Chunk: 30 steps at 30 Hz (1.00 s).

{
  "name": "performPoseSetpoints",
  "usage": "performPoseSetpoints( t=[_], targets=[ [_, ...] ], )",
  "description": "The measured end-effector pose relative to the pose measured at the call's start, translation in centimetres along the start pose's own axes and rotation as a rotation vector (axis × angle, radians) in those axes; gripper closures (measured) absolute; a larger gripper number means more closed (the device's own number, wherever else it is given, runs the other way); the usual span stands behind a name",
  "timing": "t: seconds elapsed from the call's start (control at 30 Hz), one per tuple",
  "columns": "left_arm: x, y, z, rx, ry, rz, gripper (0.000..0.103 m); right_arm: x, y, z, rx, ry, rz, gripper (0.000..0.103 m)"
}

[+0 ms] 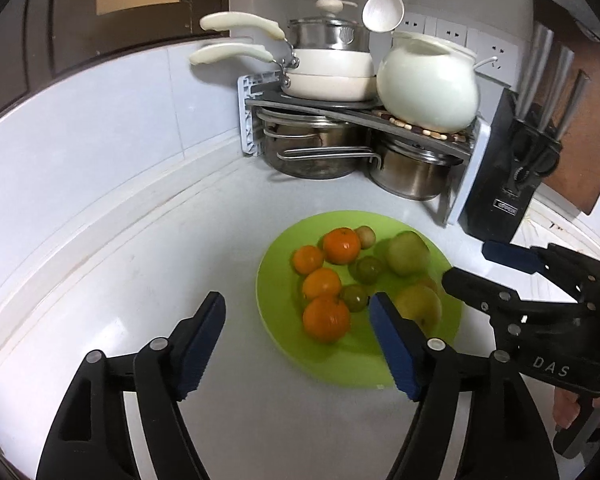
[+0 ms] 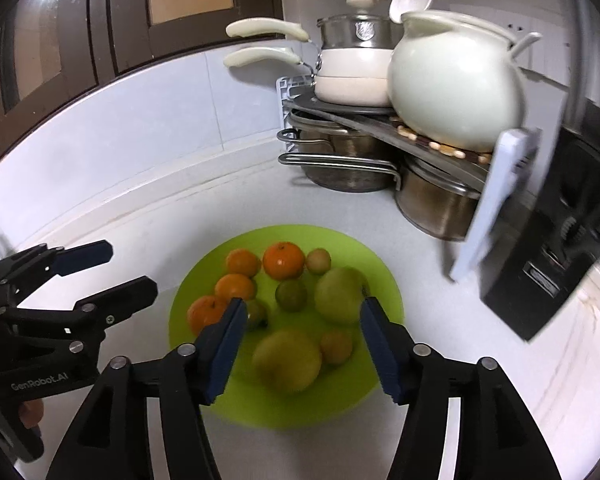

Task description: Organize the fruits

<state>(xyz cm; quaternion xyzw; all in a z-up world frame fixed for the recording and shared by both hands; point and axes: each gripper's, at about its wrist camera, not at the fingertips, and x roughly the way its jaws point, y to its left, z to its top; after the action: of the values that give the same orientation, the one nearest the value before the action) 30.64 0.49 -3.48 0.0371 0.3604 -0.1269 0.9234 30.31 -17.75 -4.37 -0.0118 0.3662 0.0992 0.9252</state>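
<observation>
Both tools spread over green plate on white counter.

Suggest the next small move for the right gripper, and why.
Probably lower the right gripper straight down over the big yellow-green fruit on the green plate. Its jaws are open, empty, and already straddle that fruit; the left gripper hangs open over the oranges.

Even indoor light, soft shadows, heavy fisheye warp w/ dark corners, right view motion-blurred.
</observation>
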Motion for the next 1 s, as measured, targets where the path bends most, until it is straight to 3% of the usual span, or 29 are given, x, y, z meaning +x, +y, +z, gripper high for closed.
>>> performPoseSetpoints(
  t=[0.17, 0.4, 0.57, 0.63, 1.0],
  targets=[
    [-2.9, -0.4, -1.3, 0.036, -0.034, 0.004, 0.021, -3.1, 1.0, -2.1, 0.039, -0.011, -0.049, 0.035],
    [-7.6, -1.5, -4.0, 0.009, -0.065, -0.007, 0.014, -8.2, 2.1, -4.5, 0.070, -0.066, -0.073, 0.029],
    [-11.4, -3.1, -6.4, -0.047, -0.101, 0.008, 0.012, -12.5, 2.4, -6.3, 0.057, -0.104, -0.068, 0.026],
    [-12.8, -3.8, -7.2, -0.061, -0.123, 0.023, 0.007, -14.2, 2.4, -7.1, 0.051, -0.106, -0.067, 0.025],
    [-20.0, -7.9, -11.4, -0.083, -0.194, 0.070, 0.000, -22.2, 2.6, -11.2, 0.016, -0.163, -0.066, 0.019]
  ],
)
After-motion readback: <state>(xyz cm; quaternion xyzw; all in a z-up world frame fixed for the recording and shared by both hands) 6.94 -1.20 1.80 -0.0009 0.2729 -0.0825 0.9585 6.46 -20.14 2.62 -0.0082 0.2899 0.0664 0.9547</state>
